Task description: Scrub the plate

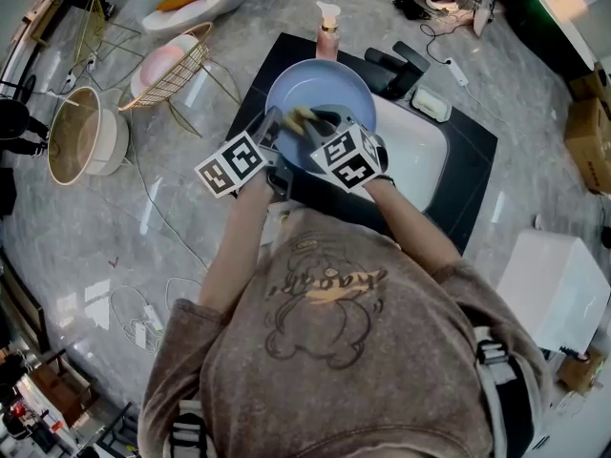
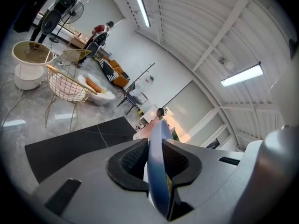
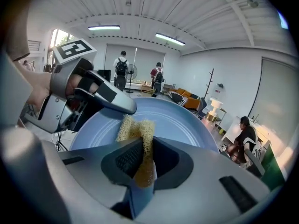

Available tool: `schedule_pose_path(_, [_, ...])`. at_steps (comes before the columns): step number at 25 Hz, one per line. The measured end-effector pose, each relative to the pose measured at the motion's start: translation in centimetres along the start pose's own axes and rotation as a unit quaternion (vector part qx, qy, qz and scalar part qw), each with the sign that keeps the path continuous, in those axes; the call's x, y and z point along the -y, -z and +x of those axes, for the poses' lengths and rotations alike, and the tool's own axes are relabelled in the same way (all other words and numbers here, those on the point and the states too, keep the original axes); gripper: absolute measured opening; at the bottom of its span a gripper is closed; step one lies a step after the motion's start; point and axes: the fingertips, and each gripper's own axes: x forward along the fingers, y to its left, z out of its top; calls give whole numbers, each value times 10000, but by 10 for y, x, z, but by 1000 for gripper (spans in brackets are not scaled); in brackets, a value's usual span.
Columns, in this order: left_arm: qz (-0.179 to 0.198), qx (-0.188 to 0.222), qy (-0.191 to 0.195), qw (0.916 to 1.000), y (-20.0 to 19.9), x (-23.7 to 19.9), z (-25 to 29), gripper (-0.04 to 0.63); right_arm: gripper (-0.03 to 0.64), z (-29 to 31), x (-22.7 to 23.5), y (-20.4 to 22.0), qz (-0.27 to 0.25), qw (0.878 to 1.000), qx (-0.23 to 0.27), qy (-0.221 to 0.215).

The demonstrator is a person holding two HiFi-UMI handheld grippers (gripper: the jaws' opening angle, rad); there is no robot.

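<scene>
Over the sink (image 1: 420,156), the plate's (image 1: 325,93) near rim is hidden. Its edge is clamped in the left tool (image 2: 156,162); a sponge (image 3: 135,127), pinched in the right tool (image 3: 142,160), is pressed against it.

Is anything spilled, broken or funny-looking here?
Nothing stands out. The blue plate is held up tilted near the sink, but only because the left tool grips its rim while the right tool presses a yellow scrubber on it. No spill or crack shows.
</scene>
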Motion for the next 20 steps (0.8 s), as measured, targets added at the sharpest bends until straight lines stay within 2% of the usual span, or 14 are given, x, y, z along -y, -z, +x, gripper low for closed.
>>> schedule_pose_path(11, [-47,-116,63,9999,7,3,2,71,52,7,23,-3,-62,9997,3,222])
schedule_pose_path(20, [60,-290,124,9995,18,11,5,71,52,16,44,-8,-15,9993,7,371])
